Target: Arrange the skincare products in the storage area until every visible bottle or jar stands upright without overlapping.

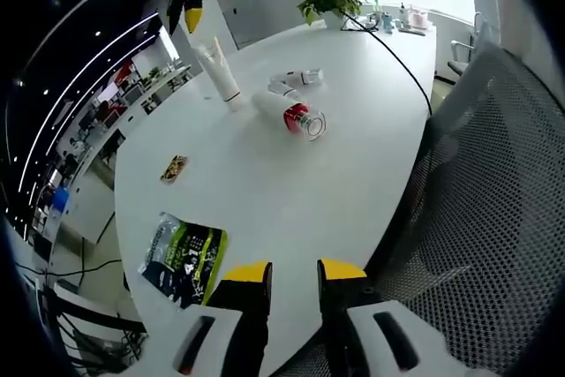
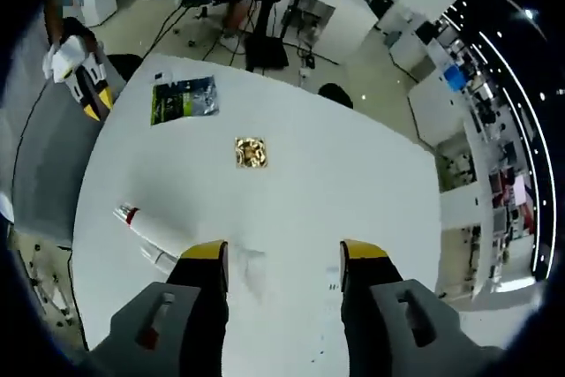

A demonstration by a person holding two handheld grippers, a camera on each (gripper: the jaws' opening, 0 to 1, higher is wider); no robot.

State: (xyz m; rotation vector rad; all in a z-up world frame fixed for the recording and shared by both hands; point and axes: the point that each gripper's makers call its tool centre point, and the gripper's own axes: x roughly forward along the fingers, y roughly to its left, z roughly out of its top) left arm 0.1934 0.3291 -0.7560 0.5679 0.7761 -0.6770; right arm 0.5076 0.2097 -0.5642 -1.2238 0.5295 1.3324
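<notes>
While the white tube [image 1: 221, 72] already stands up at 11 o'clock on the white table [image 1: 291, 192], the red-capped bottle [image 1: 290, 113] and the small white bottle [image 1: 297, 79] beside it lie on their sides, so they need lifting. The left gripper [image 1: 293, 273] waits low at 6 o'clock, jaws a little apart, holding nothing. The right gripper [image 2: 282, 255] is spread wide and holds nothing, maybe to reach a bottle.

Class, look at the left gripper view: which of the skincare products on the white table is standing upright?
The white tube, standing on its cap. The bottle with the red band and the small white bottle beyond it both lie on their sides.
</notes>
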